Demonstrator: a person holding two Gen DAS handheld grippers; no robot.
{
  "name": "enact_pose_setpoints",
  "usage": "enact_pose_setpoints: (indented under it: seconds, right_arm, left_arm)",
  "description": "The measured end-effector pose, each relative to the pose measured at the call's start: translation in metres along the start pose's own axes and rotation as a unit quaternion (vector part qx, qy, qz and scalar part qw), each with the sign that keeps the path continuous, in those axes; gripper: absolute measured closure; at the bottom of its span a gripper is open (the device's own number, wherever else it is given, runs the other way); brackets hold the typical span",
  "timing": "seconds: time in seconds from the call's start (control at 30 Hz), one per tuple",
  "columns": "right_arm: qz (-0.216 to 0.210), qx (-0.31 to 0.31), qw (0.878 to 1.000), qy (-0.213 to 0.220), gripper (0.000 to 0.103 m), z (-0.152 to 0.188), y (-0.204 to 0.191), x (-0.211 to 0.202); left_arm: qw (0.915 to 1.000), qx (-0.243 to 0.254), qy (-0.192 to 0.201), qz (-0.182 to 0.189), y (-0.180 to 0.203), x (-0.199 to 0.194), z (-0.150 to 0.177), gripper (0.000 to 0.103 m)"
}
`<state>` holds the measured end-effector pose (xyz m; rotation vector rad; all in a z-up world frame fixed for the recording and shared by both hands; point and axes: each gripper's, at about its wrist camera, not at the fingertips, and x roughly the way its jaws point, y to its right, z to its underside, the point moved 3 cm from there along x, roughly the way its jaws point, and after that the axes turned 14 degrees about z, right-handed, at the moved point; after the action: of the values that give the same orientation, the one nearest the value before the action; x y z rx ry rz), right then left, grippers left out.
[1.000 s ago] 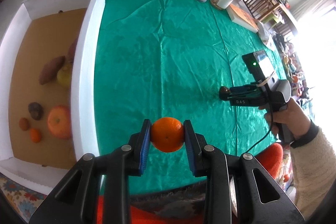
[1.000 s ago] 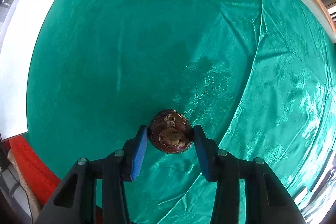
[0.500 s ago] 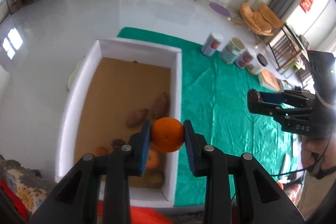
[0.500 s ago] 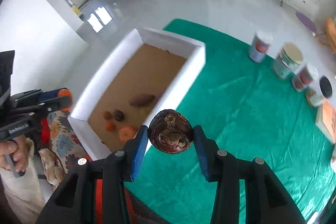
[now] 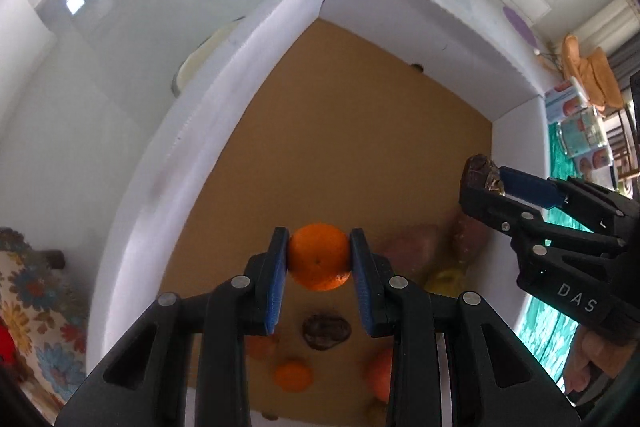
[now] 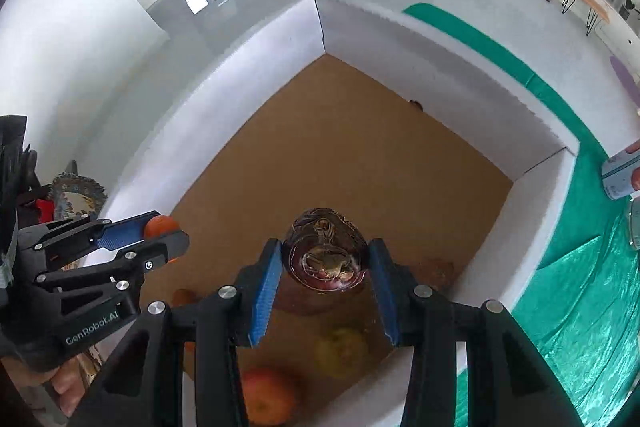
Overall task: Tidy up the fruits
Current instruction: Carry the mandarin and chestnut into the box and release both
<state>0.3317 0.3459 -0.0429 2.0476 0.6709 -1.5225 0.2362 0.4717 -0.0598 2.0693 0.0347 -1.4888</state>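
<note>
Fruit hung in both of my grippers above a white-walled box (image 5: 208, 131) with a brown cardboard floor. My left gripper (image 5: 319, 259) had its blue fingers (image 5: 277, 279) pinching a small orange (image 5: 319, 255) by its sides, above the near left part of the box. My right gripper (image 6: 325, 259) had its fingers (image 6: 265, 291) clamped on a dark, round purple-brown fruit (image 6: 324, 251), which I took for a mangosteen, poised nearer the box's right wall. Below, several pieces already lay clustered at the near end: a dark brown fruit (image 5: 326, 331), a tiny orange (image 5: 292, 375), a larger orange-red fruit (image 6: 268, 395), a yellow-green fruit (image 6: 340, 349) and a reddish sweet potato (image 5: 408, 251). The far half of the floor looked bare except for a small dark speck against the back wall. A green cloth (image 6: 580, 287) covered the desk to the right of the box, with cans (image 6: 620, 175) standing on it. I judged the step in hand to be setting both fruits down inside. To do it well, I would lower each gripper close to the cardboard over an open patch before spreading the fingers, since both fruits are round and would likely roll if dropped from height. Keeping the two grippers apart would avoid them knocking together, and placing like beside like would suit the sorting.
</note>
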Motion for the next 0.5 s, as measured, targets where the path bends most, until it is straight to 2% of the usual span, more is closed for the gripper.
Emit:
enact_pose_setpoints:
  seconds: [0.13,0.23,0.3,0.33,0.37,0.5]
  right_arm:
    - [0.007,0.008,1.000,-0.014,0.059,-0.003,0.001,0.035]
    - [0.017,0.013,1.000,-0.012,0.058,-0.003,0.004,0.042]
    - [0.019,0.018,1.000,-0.007,0.051,-0.002,0.007,0.037]
    - [0.019,0.020,1.000,-0.003,0.045,-0.002,0.009,0.031]
    - [0.017,0.020,1.000,0.002,0.042,-0.001,0.010,0.023]
    - [0.032,0.012,0.999,0.029,0.037,0.000,0.016,-0.019]
  left_arm:
    - [0.9999,-0.007,-0.011,-0.005,-0.007,0.031,-0.002,0.072]
    - [0.9998,-0.001,-0.009,-0.016,-0.006,0.040,-0.003,0.069]
    - [0.9997,0.001,-0.008,-0.021,-0.003,0.041,-0.004,0.054]
    - [0.9997,0.004,-0.004,-0.023,-0.001,0.038,-0.003,0.041]
    - [0.9997,0.008,0.005,-0.024,0.003,0.032,-0.003,0.035]
    - [0.9984,0.023,0.044,-0.027,0.019,-0.004,-0.001,0.031]
